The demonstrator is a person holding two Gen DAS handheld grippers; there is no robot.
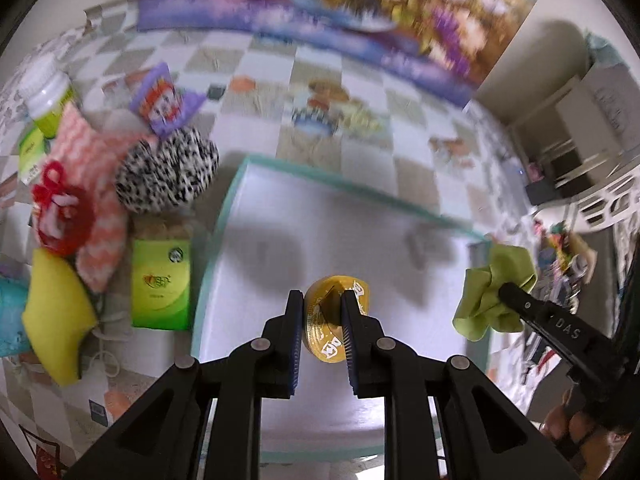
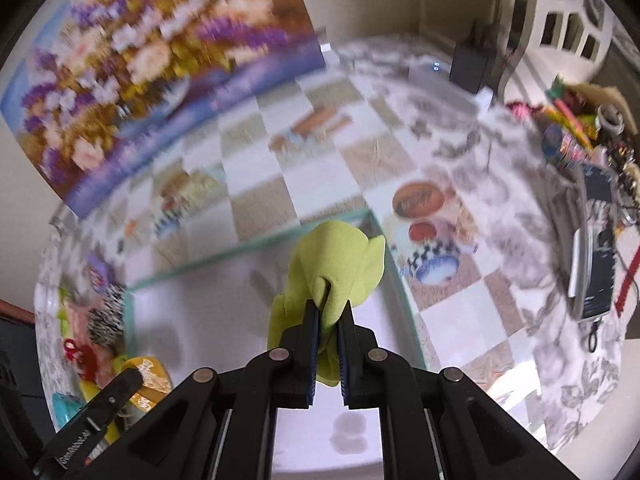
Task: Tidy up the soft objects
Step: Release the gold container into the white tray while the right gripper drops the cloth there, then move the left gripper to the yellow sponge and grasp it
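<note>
— Nearest the lens, what was there?

— Between my left gripper [image 1: 321, 312] fingers sat a gold foil-wrapped disc [image 1: 334, 316], pinched edge-on, the jaws narrow around it. Its lettering was too smeared for me to read. It hung over the white tray [image 1: 280, 216] with the teal rim.

— And your other claw?

— My right gripper [image 2: 329, 330] was clamped on a lime-green cloth [image 2: 338, 268], bunched up and held above the tray's right corner. The lower folds were hidden behind my fingers [image 2: 311, 344].

— Where were the other soft things?

— Piled left of the tray, outside it: a black-and-white fuzzy ball [image 1: 168, 170], a pink chevron pouch [image 1: 102, 216], a red bow [image 1: 60, 208] and a yellow sponge [image 1: 56, 320], partly overlapping. A green box [image 1: 161, 284] lay just beside the tray's rim. The floral picture [image 1: 340, 4] behind was blurred, and the clutter at the far right I couldn't make out.
</note>
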